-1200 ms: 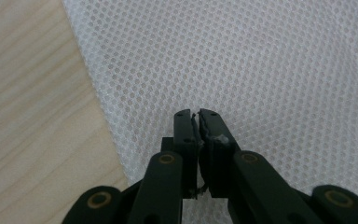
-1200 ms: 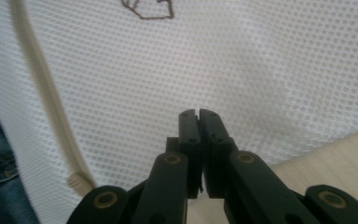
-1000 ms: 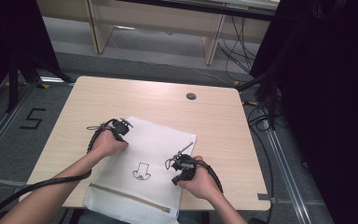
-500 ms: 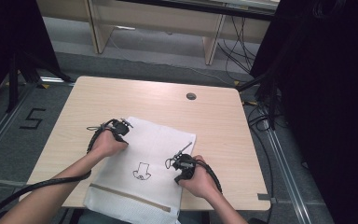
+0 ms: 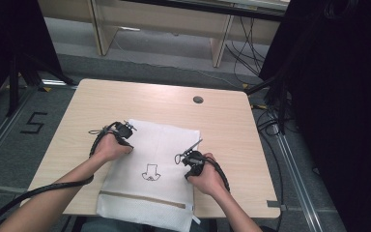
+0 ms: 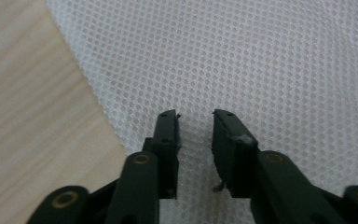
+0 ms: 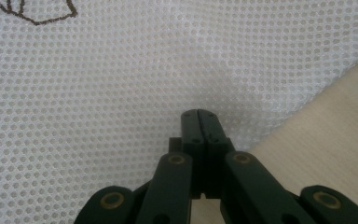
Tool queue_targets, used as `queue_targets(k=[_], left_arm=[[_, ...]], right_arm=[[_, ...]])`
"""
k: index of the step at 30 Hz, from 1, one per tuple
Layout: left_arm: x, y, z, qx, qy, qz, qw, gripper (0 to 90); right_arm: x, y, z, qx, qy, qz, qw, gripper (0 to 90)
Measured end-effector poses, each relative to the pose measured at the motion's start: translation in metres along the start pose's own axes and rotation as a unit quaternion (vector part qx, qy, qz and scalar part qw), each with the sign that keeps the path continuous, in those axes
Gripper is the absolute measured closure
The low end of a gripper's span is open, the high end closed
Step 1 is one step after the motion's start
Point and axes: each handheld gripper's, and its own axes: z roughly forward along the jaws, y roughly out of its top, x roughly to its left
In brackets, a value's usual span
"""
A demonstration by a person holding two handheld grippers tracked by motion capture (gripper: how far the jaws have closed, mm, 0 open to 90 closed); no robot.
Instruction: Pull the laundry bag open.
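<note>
You're releasing the mesh laundry bag [image 5: 149,159] as left tool [image 6: 195,122] has just been opening, jaws parted over mesh; right tool [image 7: 200,116] closed, so be smoothing flat.

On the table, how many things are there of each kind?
White mesh bag: 1
Hand-held grippers: 2, the left gripper and the right gripper
Round grey cap set in the table top: 1
Total: 4
</note>
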Motion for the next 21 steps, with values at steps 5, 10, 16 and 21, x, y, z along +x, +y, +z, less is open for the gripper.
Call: queue_targets(k=[5, 10, 16, 21], left_arm=[[-0.003, 0.000, -0.006, -0.030, -0.010, -0.003, 0.9995, 57.1], [-0.007, -0.005, -0.017, -0.058, -0.022, 0.004, 0.9981, 52.6], [-0.011, -0.017, -0.032, -0.043, -0.049, 0.017, 0.9977, 47.1], [-0.021, -0.032, -0.037, -0.037, -0.076, 0.050, 0.9951, 49.4]], right_arm=[[-0.006, 0.005, 0.002, -0.009, -0.002, 0.012, 0.9999, 90.0], [-0.011, 0.011, 0.002, -0.010, -0.009, 0.025, 0.9996, 90.0], [-0.015, 0.016, 0.005, -0.016, -0.021, 0.036, 0.9990, 90.0], [-0.015, 0.020, 0.003, -0.005, -0.023, 0.066, 0.9975, 90.0]])
